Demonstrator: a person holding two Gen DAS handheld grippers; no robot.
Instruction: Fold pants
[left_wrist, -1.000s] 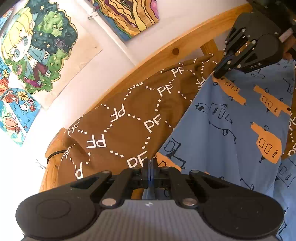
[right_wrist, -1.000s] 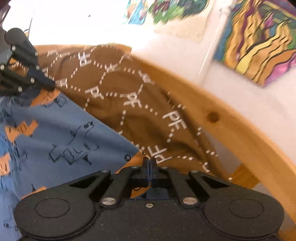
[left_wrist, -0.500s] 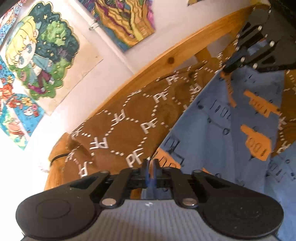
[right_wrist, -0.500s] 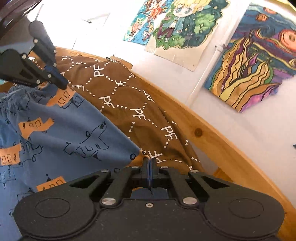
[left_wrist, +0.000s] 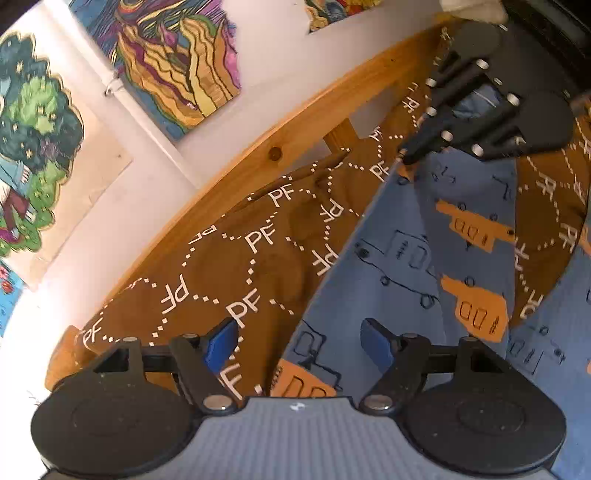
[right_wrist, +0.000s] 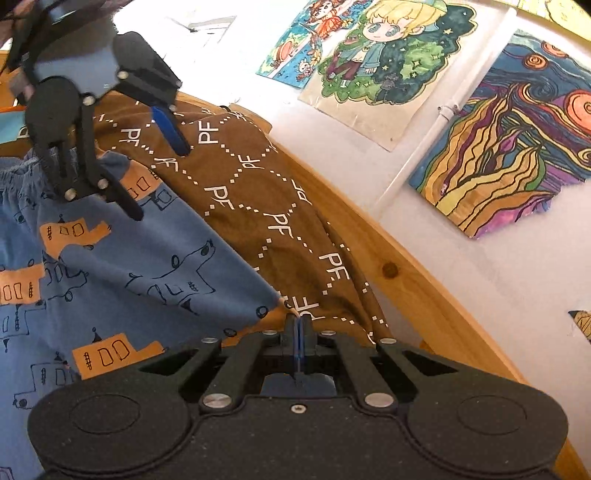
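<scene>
R gripper (right_wrist: 298, 334) is pinched tight on a corner of the blue pants (right_wrist: 110, 266), bottom middle of its frame, so that edge can't slip. L gripper (left_wrist: 299, 341) is wide open w/ nothing in it. Pants lie on the brown PF blanket (left_wrist: 229, 266).

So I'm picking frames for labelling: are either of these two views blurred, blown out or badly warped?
Left wrist view: sharp on the pants and the brown blanket, but the wall at lower left is blown out to white, and the wooden bed rail bows from the fisheye. Right wrist view: crisp too, with glare whitening the wall at top left and the same curved rail.
</scene>
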